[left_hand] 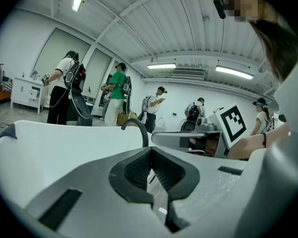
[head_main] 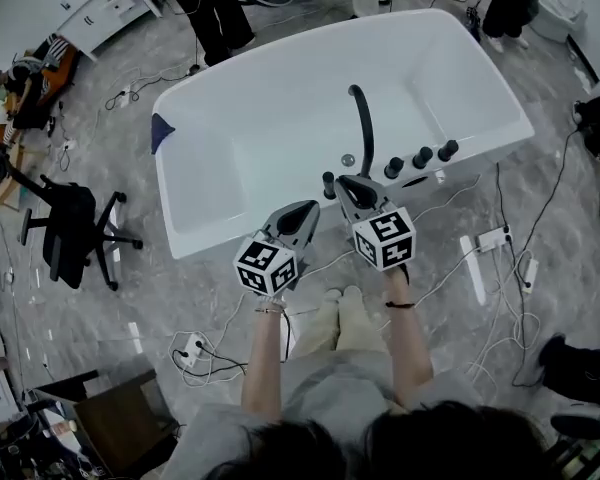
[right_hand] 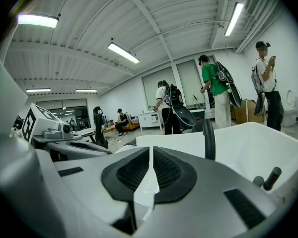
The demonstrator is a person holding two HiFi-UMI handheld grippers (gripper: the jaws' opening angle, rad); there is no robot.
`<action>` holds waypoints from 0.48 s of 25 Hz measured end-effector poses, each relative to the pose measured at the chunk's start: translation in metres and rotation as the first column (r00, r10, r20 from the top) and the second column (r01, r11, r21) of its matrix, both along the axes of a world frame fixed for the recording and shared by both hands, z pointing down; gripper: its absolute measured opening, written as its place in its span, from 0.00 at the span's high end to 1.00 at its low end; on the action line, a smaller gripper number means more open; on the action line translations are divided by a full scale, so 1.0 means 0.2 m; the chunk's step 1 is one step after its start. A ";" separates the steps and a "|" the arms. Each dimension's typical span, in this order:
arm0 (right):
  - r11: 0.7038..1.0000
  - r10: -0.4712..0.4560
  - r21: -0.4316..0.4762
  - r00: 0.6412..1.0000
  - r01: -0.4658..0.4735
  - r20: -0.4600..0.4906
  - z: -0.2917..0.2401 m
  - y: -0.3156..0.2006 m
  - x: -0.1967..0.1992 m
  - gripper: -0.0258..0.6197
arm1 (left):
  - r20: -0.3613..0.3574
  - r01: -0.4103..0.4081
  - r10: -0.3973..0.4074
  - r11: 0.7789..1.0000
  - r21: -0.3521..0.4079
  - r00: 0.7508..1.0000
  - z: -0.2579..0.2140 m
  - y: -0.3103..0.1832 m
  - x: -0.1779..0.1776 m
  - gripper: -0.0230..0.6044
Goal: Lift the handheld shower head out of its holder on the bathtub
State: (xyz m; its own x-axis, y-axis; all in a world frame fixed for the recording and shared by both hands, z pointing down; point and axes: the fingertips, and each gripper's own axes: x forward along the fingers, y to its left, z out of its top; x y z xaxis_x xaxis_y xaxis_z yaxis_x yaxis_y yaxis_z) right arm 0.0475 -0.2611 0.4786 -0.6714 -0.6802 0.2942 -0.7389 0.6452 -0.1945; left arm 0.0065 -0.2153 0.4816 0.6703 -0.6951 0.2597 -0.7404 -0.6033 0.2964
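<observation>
Held grey plastic left gripper (head_main: pixel 308 208) and right gripper (head_main: pixel 345 182) pressed together, empty, apparently for approaching the black handheld shower head (head_main: pixel 328 184) just ahead of the right.

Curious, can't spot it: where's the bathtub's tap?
Head view: the curved black tap stands on the bathtub rim, just beyond the right gripper, left of three knobs.

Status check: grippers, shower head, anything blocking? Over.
Left gripper and right gripper both shut, empty, near the tub rim. Shower head in its holder, not gripped. Faucet spout close beside it.
</observation>
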 end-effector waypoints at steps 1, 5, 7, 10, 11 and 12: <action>1.000 -0.005 -0.002 1.000 0.005 -0.003 0.03 -0.02 0.00 0.96 | -0.005 0.004 -0.004 1.000 -0.004 1.000 0.02 -0.02 -0.01 0.95; 0.999 -0.017 -0.032 1.000 0.018 0.007 0.16 -0.03 -0.03 0.85 | -0.060 0.030 -0.033 0.999 -0.036 0.998 0.14 -0.05 -0.04 0.95; 0.999 -0.015 -0.038 1.000 0.015 0.006 0.23 -0.05 -0.04 0.85 | -0.063 0.036 -0.039 0.998 -0.047 0.997 0.19 -0.06 -0.06 0.95; 0.998 -0.017 -0.053 1.000 0.018 0.003 0.32 -0.06 -0.04 0.83 | -0.066 0.037 -0.041 0.997 -0.061 0.997 0.28 -0.06 -0.05 0.95; 0.998 -0.019 -0.059 1.000 0.020 0.006 0.35 -0.07 -0.04 0.82 | -0.068 0.038 -0.042 0.997 -0.067 0.997 0.31 -0.07 -0.05 0.95; 0.998 -0.023 -0.065 1.000 0.023 0.008 0.37 -0.08 -0.04 0.81 | -0.068 0.040 -0.045 0.997 -0.072 0.997 0.34 -0.07 -0.05 0.95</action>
State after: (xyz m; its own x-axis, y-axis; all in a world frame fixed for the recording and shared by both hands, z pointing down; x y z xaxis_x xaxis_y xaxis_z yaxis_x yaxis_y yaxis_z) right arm 0.0385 -0.2775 0.5532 -0.6889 -0.6440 0.3326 -0.7224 0.6478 -0.2417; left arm -0.0027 -0.2298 0.5489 0.6590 -0.7048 0.2626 -0.7408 -0.5475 0.3892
